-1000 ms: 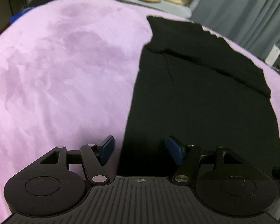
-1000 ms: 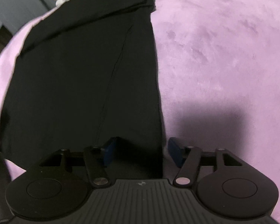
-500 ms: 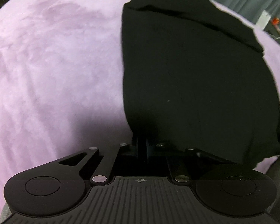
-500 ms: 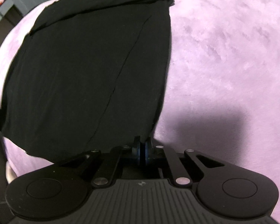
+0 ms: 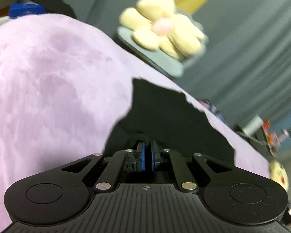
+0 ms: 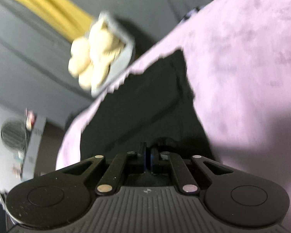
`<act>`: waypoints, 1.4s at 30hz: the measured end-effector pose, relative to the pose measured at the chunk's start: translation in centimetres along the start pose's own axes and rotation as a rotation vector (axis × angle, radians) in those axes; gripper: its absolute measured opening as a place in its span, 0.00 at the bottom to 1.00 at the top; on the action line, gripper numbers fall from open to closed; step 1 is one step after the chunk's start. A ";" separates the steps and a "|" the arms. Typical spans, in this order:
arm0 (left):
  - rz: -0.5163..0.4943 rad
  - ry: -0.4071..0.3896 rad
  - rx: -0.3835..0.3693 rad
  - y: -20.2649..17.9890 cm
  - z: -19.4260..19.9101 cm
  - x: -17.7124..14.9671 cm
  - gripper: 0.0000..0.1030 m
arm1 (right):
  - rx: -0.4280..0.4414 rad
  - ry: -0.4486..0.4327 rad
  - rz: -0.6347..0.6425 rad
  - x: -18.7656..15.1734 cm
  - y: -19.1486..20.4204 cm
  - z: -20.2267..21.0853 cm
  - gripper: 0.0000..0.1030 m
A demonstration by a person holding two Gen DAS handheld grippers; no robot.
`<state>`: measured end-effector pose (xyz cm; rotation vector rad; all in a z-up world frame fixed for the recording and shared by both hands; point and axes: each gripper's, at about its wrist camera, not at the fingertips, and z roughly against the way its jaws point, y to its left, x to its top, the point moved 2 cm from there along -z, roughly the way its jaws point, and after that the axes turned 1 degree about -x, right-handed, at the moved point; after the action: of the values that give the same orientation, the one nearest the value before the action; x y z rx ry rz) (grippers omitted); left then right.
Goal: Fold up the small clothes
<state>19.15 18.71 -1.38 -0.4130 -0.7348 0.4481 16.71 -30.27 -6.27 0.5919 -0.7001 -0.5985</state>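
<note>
A black garment [image 5: 164, 116] lies on a lilac plush blanket [image 5: 48, 87]; it also shows in the right wrist view [image 6: 145, 106]. My left gripper [image 5: 147, 145] is shut on the garment's near left edge, with cloth bunched between the blue pads. My right gripper [image 6: 148, 149] is shut on the near right edge. Both hold the near edge lifted and carried toward the far end, so the garment looks much shorter. The part under the lifted edge is hidden.
A yellow flower-shaped cushion [image 5: 163, 25] on a grey pad sits beyond the far end of the blanket; it also shows in the right wrist view [image 6: 95, 58]. Grey curtains hang behind. Cluttered furniture [image 5: 271, 134] stands at the right. Both views are motion-blurred.
Both grippers closed on the garment's near corners, then lifted and swung them forward toward the far end. The views tilted up, bringing the cushion and curtains into sight.
</note>
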 end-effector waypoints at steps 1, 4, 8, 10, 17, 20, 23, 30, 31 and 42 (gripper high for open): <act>0.013 -0.026 0.032 0.1 -0.7 0.2 0.08 | -0.025 -0.040 -0.001 0.3 0.0 -0.3 0.08; 0.036 -0.079 0.053 0.6 -1.3 0.2 0.21 | -0.105 -0.127 0.079 0.5 0.2 0.1 0.17; -0.106 -0.042 0.002 1.4 -2.7 -0.8 0.33 | -0.193 -0.098 0.314 -0.7 -0.1 1.3 0.33; -0.208 0.016 0.005 1.5 -3.4 -2.2 0.33 | -0.214 -0.049 0.401 -1.5 0.1 0.8 0.33; -0.205 0.126 -0.044 2.5 -4.7 -4.5 0.35 | -0.147 0.023 0.332 -2.9 0.4 -1.1 0.35; -0.186 0.132 -0.067 2.2 -5.4 -4.4 0.22 | -0.151 0.025 0.314 -2.8 0.7 -2.1 0.26; -0.209 0.144 -0.075 1.3 -6.3 -3.7 0.04 | -0.161 0.010 0.332 -2.1 1.3 -2.4 0.02; -0.008 0.013 -0.141 1.2 -7.1 0.0 0.05 | -0.092 -0.191 0.184 2.0 1.8 -0.8 0.03; 0.043 -0.018 -0.143 1.6 -7.1 0.6 0.05 | -0.104 -0.231 0.167 2.3 1.5 -0.2 0.04; -0.025 -0.057 -0.004 4.9 -6.0 0.5 0.27 | -0.246 -0.136 0.387 -0.1 -1.1 -0.8 0.36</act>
<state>22.56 21.86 -7.61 -0.3952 -0.7956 0.4363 16.93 -30.72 -7.59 0.1795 -0.8292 -0.3567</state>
